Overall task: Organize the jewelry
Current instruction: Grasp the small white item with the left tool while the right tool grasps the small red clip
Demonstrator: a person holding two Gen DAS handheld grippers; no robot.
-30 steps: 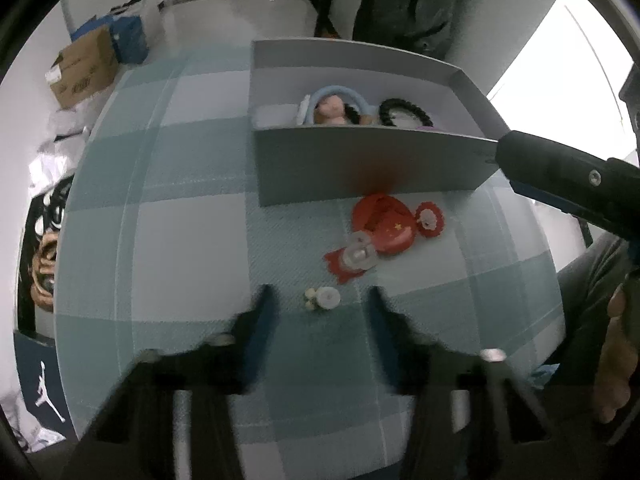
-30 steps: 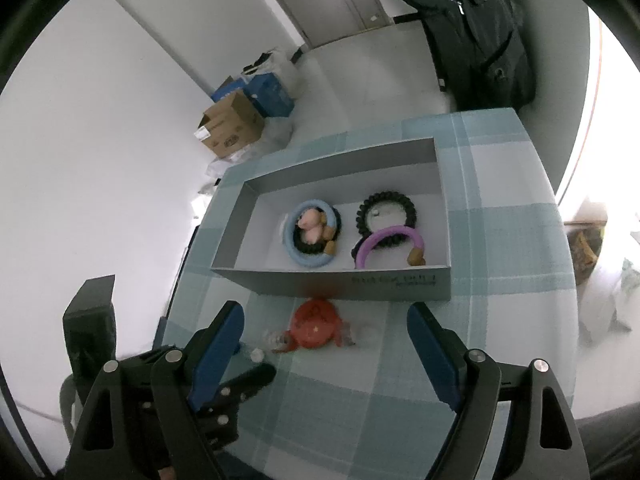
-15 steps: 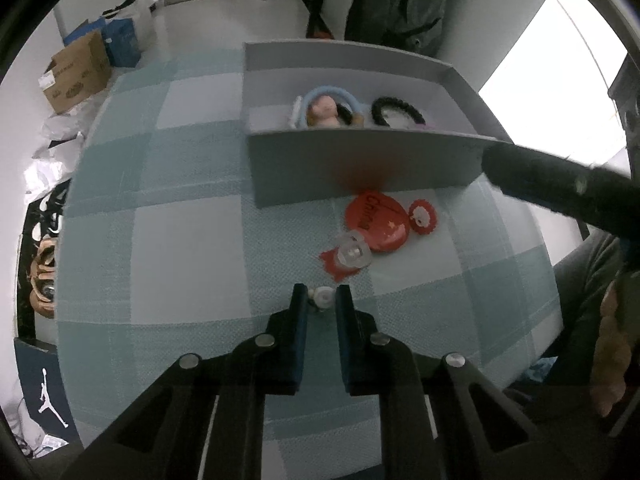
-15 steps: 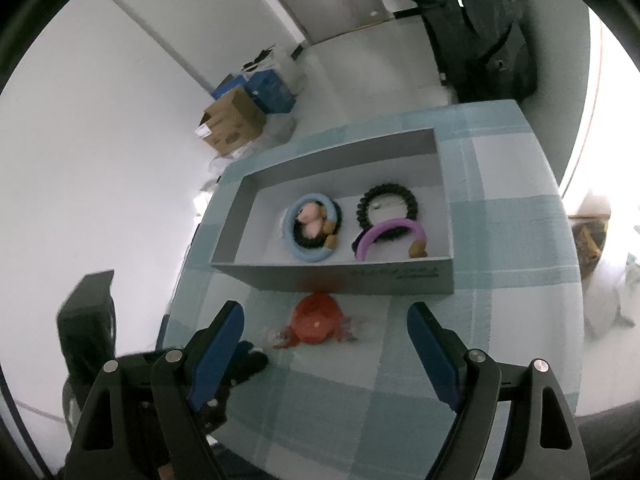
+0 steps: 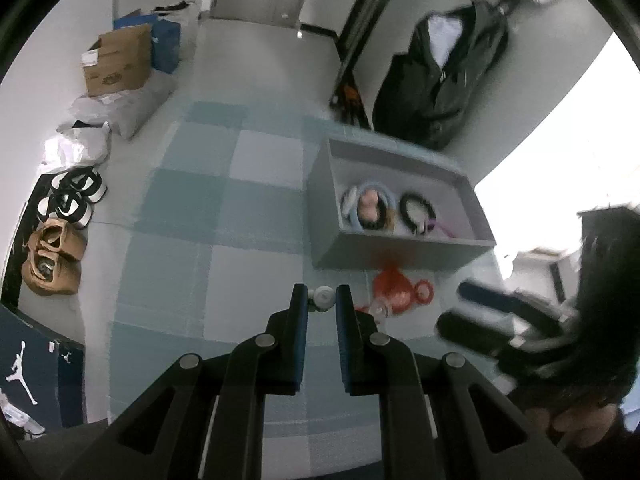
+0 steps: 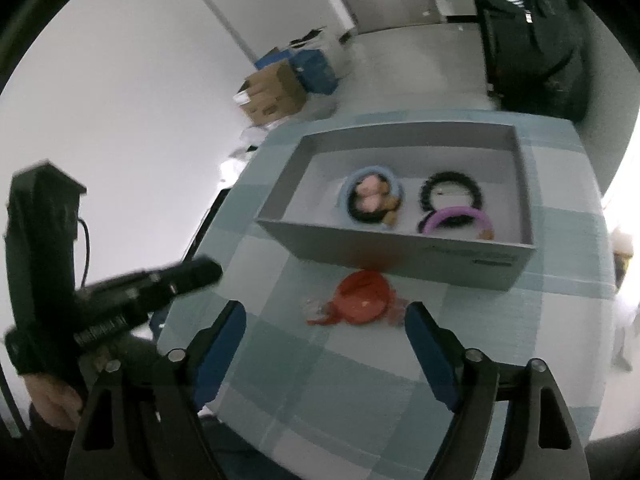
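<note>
My left gripper (image 5: 322, 300) is shut on a small white hair clip (image 5: 323, 297) and holds it above the checked tablecloth. A grey box (image 5: 394, 248) sits ahead; inside are a light blue ring with a pink doll (image 6: 370, 196), a black hair tie (image 6: 452, 194) and a purple band (image 6: 456, 218). A red ornament (image 6: 362, 298) and a small clear piece (image 6: 314, 306) lie on the cloth in front of the box. My right gripper (image 6: 326, 332) is open and empty, hovering before the red ornament. It shows blurred in the left wrist view (image 5: 480, 312).
The table (image 6: 540, 320) wears a blue-and-white checked cloth. On the floor to the left are a cardboard box (image 5: 118, 60), bags and shoes (image 5: 72, 200). A dark backpack (image 5: 440, 76) leans behind the table. The left gripper's body (image 6: 120, 292) is at the right wrist view's left.
My left gripper closed on the white clip and has lifted it well above the table. The right gripper has moved lower and nearer the red ornament.
</note>
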